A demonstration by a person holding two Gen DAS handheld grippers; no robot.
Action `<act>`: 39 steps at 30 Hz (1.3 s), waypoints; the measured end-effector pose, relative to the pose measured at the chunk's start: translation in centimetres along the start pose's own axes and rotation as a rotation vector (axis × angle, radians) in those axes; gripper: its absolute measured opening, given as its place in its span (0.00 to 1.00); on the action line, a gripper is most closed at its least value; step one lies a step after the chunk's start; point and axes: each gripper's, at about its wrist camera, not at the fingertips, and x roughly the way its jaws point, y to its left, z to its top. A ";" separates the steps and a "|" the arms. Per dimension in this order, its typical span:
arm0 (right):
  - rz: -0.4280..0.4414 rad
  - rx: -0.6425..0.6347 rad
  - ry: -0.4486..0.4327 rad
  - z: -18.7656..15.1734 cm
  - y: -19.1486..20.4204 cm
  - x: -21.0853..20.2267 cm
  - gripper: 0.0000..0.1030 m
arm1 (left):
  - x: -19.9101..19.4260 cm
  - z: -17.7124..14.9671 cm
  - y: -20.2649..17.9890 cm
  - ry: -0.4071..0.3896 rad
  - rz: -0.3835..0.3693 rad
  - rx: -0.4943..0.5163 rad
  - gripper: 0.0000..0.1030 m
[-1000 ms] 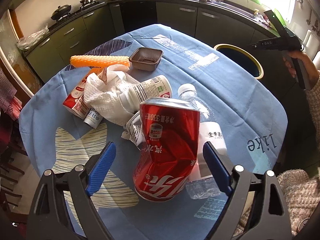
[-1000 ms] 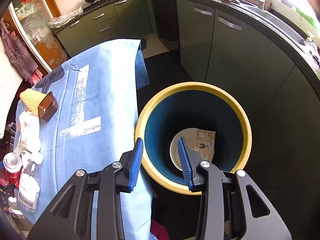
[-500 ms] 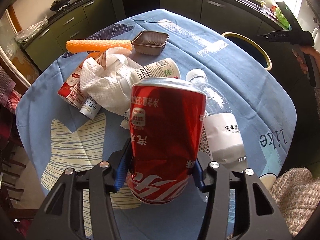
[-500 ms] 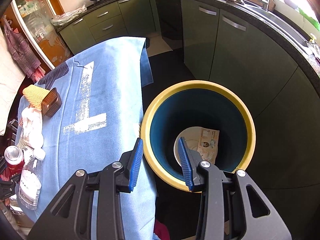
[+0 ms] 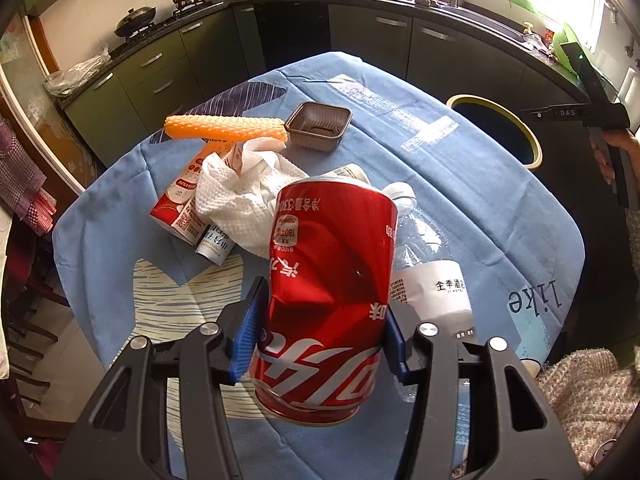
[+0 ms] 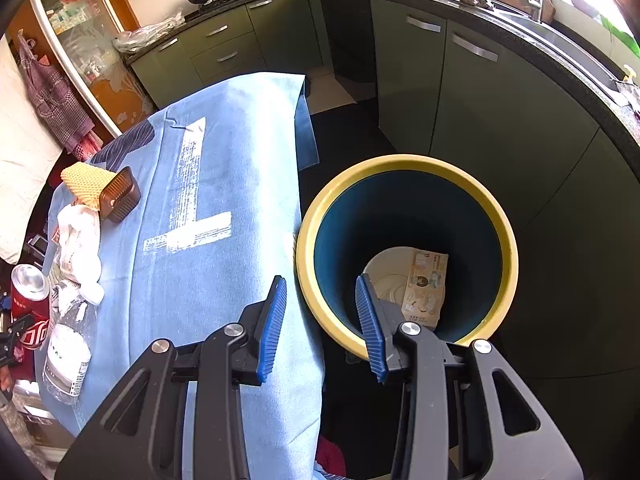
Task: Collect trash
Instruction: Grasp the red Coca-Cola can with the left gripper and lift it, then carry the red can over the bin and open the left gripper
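Cola can, dented and red, sits low in the centre of my left view, clamped between the blue pads of my left gripper above the tablecloth. My right gripper hangs half open, holding nothing. Behind the can lie a water bottle, paper towel and milk carton. Next, I judge, comes carrying the can to the yellow-rimmed bin at far right.

L cam: close over table; R cam: above bin; both share table.
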 end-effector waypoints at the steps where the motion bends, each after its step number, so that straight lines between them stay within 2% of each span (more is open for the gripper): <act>1: 0.001 0.000 -0.001 -0.1 0.0 0.0 0.36 | -0.2 0.1 0.0 -0.003 -0.004 -0.002 0.49; 7: 0.007 0.006 -0.028 -0.6 -0.6 -1.4 0.36 | -2.3 2.3 -1.9 -0.041 -0.052 0.035 0.49; 12: -0.002 0.036 -0.084 -2.0 -2.8 -4.3 0.36 | -2.8 7.4 -6.7 -0.050 -0.169 0.143 0.49; 16: -0.015 0.077 -0.119 -3.7 -5.6 -6.6 0.36 | -0.8 12.5 -12.6 -0.023 -0.280 0.245 0.49; 21: -0.022 0.140 -0.144 -6.2 -9.4 -8.3 0.36 | 4.5 18.6 -20.1 0.024 -0.362 0.315 0.49; 27: -0.025 0.216 -0.138 -8.7 -13.4 -8.7 0.36 | 12.6 24.3 -27.5 0.080 -0.356 0.348 0.49; 32: -0.022 0.257 -0.119 -9.9 -15.3 -8.2 0.37 | 17.6 26.7 -31.1 0.102 -0.317 0.340 0.49; 35: -0.021 0.263 -0.113 -10.3 -15.7 -8.0 0.37 | 18.1 27.4 -31.7 0.088 -0.324 0.327 0.61; 39: -0.011 0.252 -0.115 -10.2 -15.3 -7.9 0.37 | 15.5 27.4 -30.8 0.037 -0.360 0.316 0.62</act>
